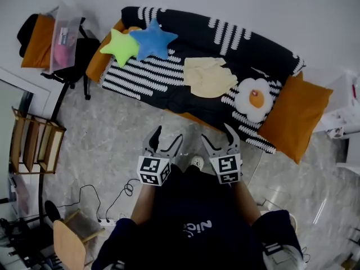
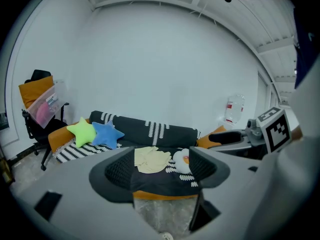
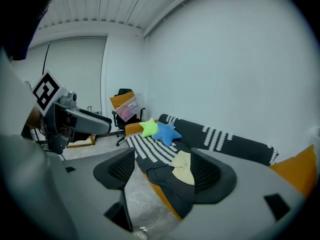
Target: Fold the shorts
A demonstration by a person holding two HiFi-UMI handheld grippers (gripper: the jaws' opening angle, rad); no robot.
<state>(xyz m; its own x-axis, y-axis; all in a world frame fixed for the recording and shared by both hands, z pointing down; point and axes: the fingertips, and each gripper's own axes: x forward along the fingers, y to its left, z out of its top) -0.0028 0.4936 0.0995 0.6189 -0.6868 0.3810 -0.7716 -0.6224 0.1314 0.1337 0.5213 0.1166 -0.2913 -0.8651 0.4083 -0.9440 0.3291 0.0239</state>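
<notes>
To the far left of the left gripper [image 1: 166, 142] stands a chair [image 1: 39, 41] with an orange cover, and a clear plastic box [image 1: 63, 31] leans on it. Ahead of this gripper and a little to its left, a green star pillow [image 1: 121, 45] and a blue star pillow [image 1: 152, 39], both plush, lie on the sofa [image 1: 185, 103], which is covered by a black blanket with white knitted stripes. The left gripper's jaws stand wide apart with nothing between the ribbed pads. The shorts [image 1: 209, 76] lie well ahead of both grippers on the sofa seat, between them in line. They are pale yellow, thin and crumpled, with the long axis about along the seat; I cannot tell which end is the waistband. The right gripper [image 1: 218, 138] is also spread open and empty. Ahead and to its right are a round fried-egg pillow [image 1: 254, 98] and a smooth orange cushion [image 1: 295, 114]. Only the head view shows the marbled grey floor [image 1: 112, 145] with its cables; only the left gripper view shows a bottle [image 2: 234, 109] near the white wall; only the right gripper view shows the slatted ceiling [image 3: 100, 9].
</notes>
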